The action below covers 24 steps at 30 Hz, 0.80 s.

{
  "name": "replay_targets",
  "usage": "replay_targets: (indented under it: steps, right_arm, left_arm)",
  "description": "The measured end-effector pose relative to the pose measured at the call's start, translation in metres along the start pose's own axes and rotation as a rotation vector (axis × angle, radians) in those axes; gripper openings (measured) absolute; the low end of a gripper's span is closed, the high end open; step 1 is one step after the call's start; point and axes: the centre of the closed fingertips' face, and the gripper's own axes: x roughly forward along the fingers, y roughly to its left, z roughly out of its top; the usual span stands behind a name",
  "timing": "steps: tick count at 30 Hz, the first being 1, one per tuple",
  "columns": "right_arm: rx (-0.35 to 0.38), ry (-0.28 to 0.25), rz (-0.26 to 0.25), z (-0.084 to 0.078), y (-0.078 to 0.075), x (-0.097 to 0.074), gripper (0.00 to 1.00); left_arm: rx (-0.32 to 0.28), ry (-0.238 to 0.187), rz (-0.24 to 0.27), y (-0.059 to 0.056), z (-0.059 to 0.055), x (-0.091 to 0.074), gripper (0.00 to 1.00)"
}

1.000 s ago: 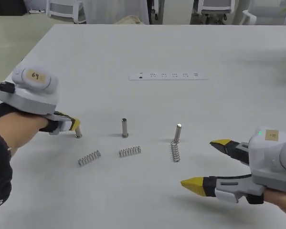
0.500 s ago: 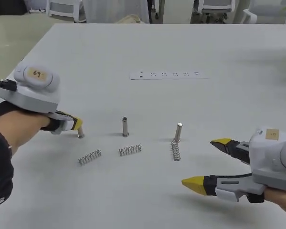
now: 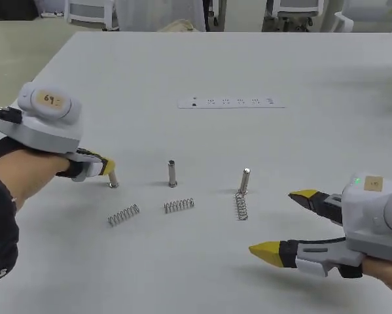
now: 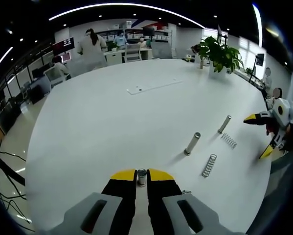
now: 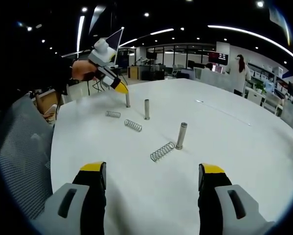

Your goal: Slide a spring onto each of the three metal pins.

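Three springs (image 3: 178, 206) lie loose on the tabletop (image 3: 248, 65), one near each of three upright pins (image 3: 172, 174), none yet threaded. The left claw (image 4: 142, 175) is closed on the left pin (image 3: 113, 181), apparently steadying it, while the right claw (image 3: 277, 222) hangs wide open and empty near the right spring (image 3: 240, 207). Next, by the look of it, a spring must be pinched and lined up over a pin's top.

Three metal pins out there, left pin (image 3: 113, 179), middle pin (image 3: 172, 173), right pin (image 3: 245, 180), three springs to match, left spring (image 3: 123, 215), middle spring (image 3: 178, 206), right spring (image 3: 240, 207), one power strip (image 3: 230, 102), two grippers, left gripper (image 3: 107, 169) and right gripper (image 3: 281, 222), one potted plant (image 4: 219, 54).
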Motion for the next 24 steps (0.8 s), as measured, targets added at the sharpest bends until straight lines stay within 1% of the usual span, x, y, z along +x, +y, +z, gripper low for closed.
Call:
replay_targets:
  steps: [7,10,16,20,21,24]
  right_arm:
    - [0.000,-0.001,-0.001,0.000,0.000,0.000,0.76]
    - [-0.001,-0.001,0.000,0.000,0.000,0.000,0.76]
    - [-0.004,-0.001,0.002,0.001,0.001,0.000,0.76]
    - [-0.005,-0.001,0.003,0.001,0.002,0.000,0.76]
    - [-0.006,-0.002,0.003,0.001,0.002,0.000,0.76]
    - [-0.005,-0.004,0.002,0.001,0.002,0.000,0.76]
  left_arm:
    - [0.009,-0.018,-0.002,-0.001,0.003,-0.003,0.02]
    - [0.018,-0.031,-0.003,-0.003,0.006,-0.006,0.03]
    - [0.021,-0.049,0.002,-0.002,0.010,-0.009,0.04]
    - [0.007,-0.074,0.001,-0.003,0.015,-0.016,0.07]
    - [0.001,-0.087,0.000,-0.003,0.016,-0.018,0.08]
    - [-0.005,-0.101,0.001,-0.003,0.017,-0.023,0.08]
